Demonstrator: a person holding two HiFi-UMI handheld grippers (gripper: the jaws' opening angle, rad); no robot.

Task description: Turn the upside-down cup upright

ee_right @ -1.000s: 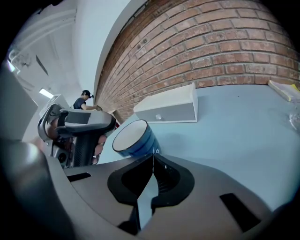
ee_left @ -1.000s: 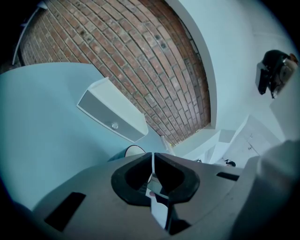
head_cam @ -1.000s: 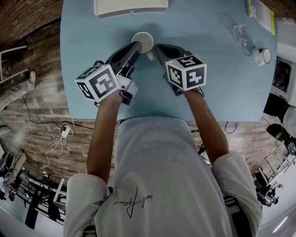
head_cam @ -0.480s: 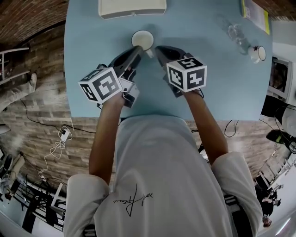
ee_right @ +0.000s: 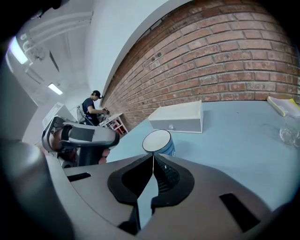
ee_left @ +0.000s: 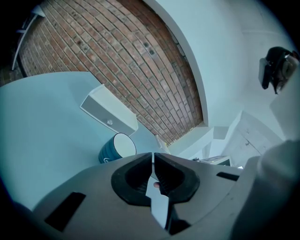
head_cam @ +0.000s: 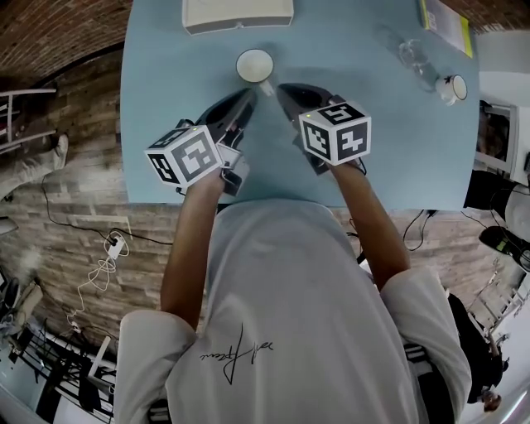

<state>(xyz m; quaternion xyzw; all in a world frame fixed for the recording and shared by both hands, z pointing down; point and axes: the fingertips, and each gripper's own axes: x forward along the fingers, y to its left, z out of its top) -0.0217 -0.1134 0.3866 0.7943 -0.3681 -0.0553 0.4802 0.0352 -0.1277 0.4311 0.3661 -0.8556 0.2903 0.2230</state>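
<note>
A blue cup [head_cam: 255,65] with a white round top face stands on the light blue table [head_cam: 389,141], its handle toward me. I cannot tell whether that face is its mouth or its base. The left gripper view shows the cup [ee_left: 116,148] just beyond the jaws, and the right gripper view shows the cup [ee_right: 159,142] close ahead. My left gripper [head_cam: 248,97] is shut and empty, a short way in front of the cup. My right gripper [head_cam: 282,88] is also shut and empty, just right of the handle. Neither touches the cup.
A white box [head_cam: 238,14] lies at the table's far edge behind the cup. A clear glass [head_cam: 411,54], a small white mug [head_cam: 451,87] and a yellow book [head_cam: 443,21] sit at the far right. A person [ee_right: 91,110] stands far off by the brick wall.
My left gripper has drawn back from the cup toward me, leaving a gap. The right gripper has hardly moved. The cup stays in place.
</note>
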